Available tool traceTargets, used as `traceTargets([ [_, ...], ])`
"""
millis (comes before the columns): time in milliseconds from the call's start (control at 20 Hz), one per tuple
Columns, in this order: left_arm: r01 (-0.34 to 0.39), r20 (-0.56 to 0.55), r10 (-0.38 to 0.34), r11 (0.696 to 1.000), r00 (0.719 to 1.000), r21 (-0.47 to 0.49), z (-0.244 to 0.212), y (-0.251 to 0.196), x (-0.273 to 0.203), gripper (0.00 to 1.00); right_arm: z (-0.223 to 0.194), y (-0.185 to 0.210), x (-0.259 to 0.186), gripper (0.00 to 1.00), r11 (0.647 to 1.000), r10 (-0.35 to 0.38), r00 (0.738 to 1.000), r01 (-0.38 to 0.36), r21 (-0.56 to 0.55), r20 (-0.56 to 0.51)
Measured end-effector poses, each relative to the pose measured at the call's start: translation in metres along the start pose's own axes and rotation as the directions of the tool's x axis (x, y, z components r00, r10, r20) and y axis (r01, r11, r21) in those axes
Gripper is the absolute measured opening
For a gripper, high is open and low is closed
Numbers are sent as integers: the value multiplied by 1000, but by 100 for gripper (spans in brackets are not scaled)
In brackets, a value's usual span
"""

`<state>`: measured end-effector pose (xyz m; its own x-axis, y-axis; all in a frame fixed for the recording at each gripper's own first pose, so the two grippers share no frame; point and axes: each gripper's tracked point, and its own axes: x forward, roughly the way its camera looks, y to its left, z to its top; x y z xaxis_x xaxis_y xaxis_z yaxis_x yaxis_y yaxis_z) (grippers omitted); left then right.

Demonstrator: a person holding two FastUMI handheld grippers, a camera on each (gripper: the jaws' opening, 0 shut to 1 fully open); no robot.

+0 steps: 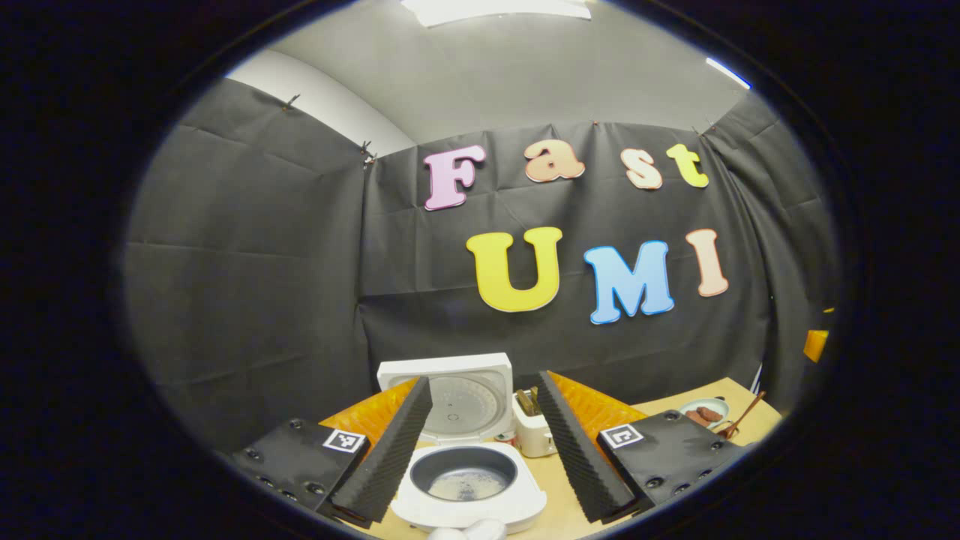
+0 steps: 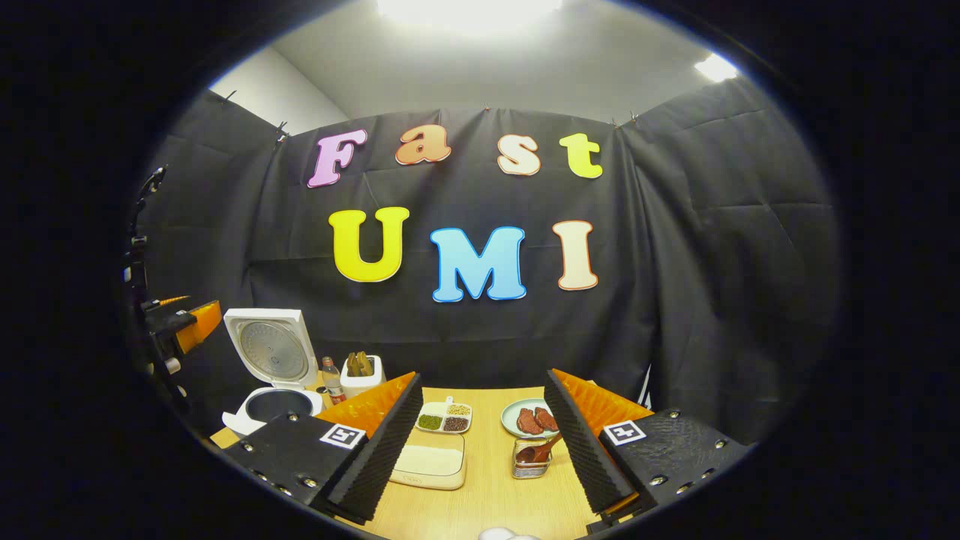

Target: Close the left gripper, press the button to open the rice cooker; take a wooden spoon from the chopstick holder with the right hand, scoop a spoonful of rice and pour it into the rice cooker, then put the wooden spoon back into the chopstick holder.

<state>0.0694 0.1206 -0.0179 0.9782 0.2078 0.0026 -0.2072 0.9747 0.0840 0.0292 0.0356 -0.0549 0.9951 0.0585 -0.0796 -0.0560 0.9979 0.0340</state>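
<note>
The white rice cooker [image 1: 469, 502] stands open with its lid [image 1: 461, 394] upright, and a little rice lies in the dark inner pot [image 1: 463, 474]. My left gripper [image 1: 484, 379] hovers open just in front of it, holding nothing. From the right gripper view the cooker [image 2: 271, 375] is at the far left. My right gripper [image 2: 482, 377] is open and empty above the table. Ahead of it a metal chopstick holder [image 2: 529, 463] holds the wooden spoon [image 2: 541, 448]. A shallow white box of rice [image 2: 427, 459] lies left of the holder.
A white holder with wooden utensils [image 2: 362, 373] and a small bottle [image 2: 332, 381] stand beside the cooker. A divided dish of beans [image 2: 444, 418] and a plate of meat [image 2: 529, 418] sit mid-table. The left gripper [image 2: 176, 322] appears at the left edge. Black cloth walls surround the wooden table [image 2: 487, 495].
</note>
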Motion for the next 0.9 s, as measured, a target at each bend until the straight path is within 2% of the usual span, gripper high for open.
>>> traceTargets([
  [100, -30, 22, 30, 999, 999, 18, 21, 14, 22, 98, -1, 4, 0, 99, 1000, 3, 1000, -3, -19, -6],
  [250, -43, 40, 42, 999, 998, 18, 51, 24, 63, 100, -3, 13, 2, 100, 1000, 20, 1000, -20, -14, -20],
  [450, -80, -4, 80, 997, 997, 13, 67, 43, 135, 100, -9, 24, 5, 100, 999, 41, 998, -42, -22, -49],
  [550, -74, -68, 72, 997, 995, -22, 57, 43, 175, 99, -11, 28, 7, 100, 998, 50, 997, -52, -32, -63],
  [650, -105, -128, 100, 994, 987, -33, 39, 57, 210, 97, -17, 31, 10, 100, 997, 55, 995, -59, -40, -82],
  [700, -116, -140, 110, 993, 984, -37, 33, 60, 226, 100, -18, 33, 11, 99, 997, 58, 994, -62, -40, -88],
  [800, -126, -199, 119, 992, 973, -24, 10, 60, 260, 100, -21, 35, 14, 100, 997, 63, 993, -68, -43, -105],
  [900, -146, -282, 140, 989, 949, 2, -29, 62, 291, 98, -25, 35, 17, 100, 997, 64, 990, -70, -45, -123],
])
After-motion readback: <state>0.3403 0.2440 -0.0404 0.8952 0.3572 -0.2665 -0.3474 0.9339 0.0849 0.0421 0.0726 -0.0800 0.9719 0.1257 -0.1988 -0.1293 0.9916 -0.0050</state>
